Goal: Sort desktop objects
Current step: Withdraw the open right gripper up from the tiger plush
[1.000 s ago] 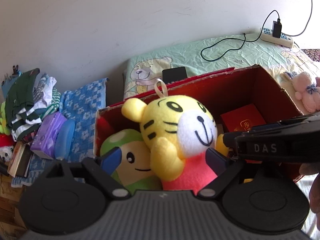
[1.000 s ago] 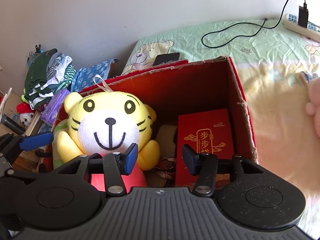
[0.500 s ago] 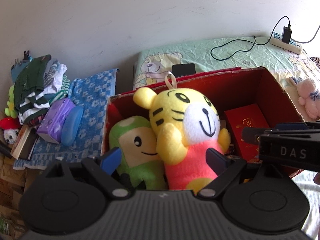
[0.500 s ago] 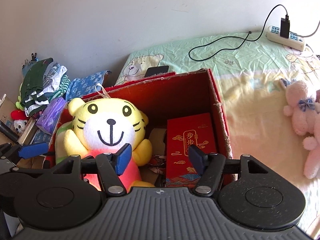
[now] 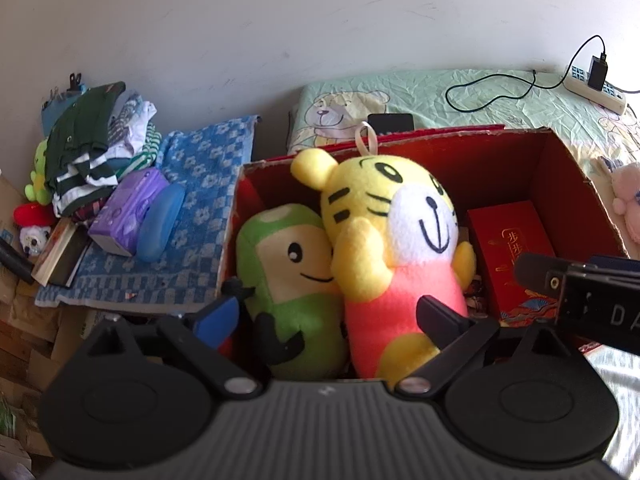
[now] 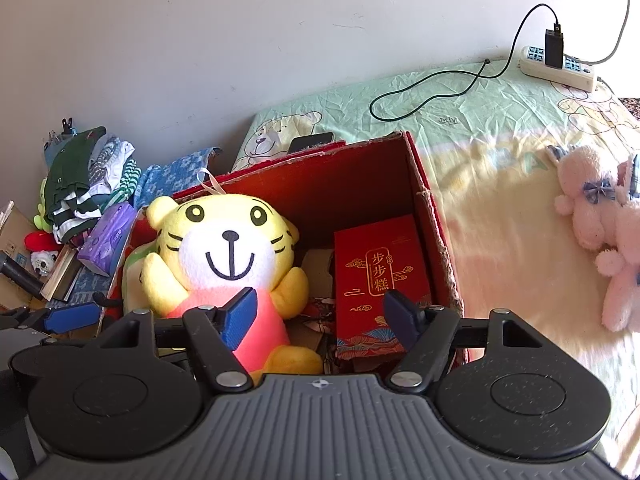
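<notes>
Here, your left gripper (image 5: 326, 316) and right gripper (image 6: 318, 316) were both opening, empty, above the red cardboard box (image 6: 434, 216) holding the soft yellow tiger plush (image 6: 228, 252), probably light and squashy, best pinched at its pink belly.

Bright sunlight from right, sharp, fisheye-warped edges

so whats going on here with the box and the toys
A person holding two grippers is sorting things into a red cardboard box on a bed. The yellow tiger plush and green plush sit inside beside a red gift box. Both the left gripper and right gripper hover above the box, jaws opening, gripping nothing. A pink plush lies outside it.
</notes>
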### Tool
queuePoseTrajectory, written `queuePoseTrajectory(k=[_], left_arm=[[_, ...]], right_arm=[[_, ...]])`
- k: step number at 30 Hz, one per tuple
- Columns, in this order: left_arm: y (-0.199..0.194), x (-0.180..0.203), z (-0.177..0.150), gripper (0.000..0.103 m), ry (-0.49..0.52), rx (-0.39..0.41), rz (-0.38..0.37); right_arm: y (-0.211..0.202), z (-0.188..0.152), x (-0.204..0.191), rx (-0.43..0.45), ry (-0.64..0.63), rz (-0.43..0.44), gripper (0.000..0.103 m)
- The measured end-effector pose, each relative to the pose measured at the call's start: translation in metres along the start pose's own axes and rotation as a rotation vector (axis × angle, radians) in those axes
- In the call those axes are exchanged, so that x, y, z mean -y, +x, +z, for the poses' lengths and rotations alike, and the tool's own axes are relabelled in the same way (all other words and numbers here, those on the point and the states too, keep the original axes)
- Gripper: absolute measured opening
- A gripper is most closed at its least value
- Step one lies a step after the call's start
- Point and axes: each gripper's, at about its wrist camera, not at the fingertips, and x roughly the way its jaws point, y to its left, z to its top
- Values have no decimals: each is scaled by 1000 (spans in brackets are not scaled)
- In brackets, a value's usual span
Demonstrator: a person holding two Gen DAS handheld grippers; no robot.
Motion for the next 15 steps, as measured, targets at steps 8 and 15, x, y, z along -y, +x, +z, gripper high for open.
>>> queuePoseTrajectory(k=[8, 15], left_arm=[[-4, -6, -4, 100, -18, -8, -8], [-8, -7, -5, 100, -24, -18, 1]], right_arm=[[-2, -2, 1, 10, 24, -25, 74], [-6, -6, -7, 25, -28, -84, 74]])
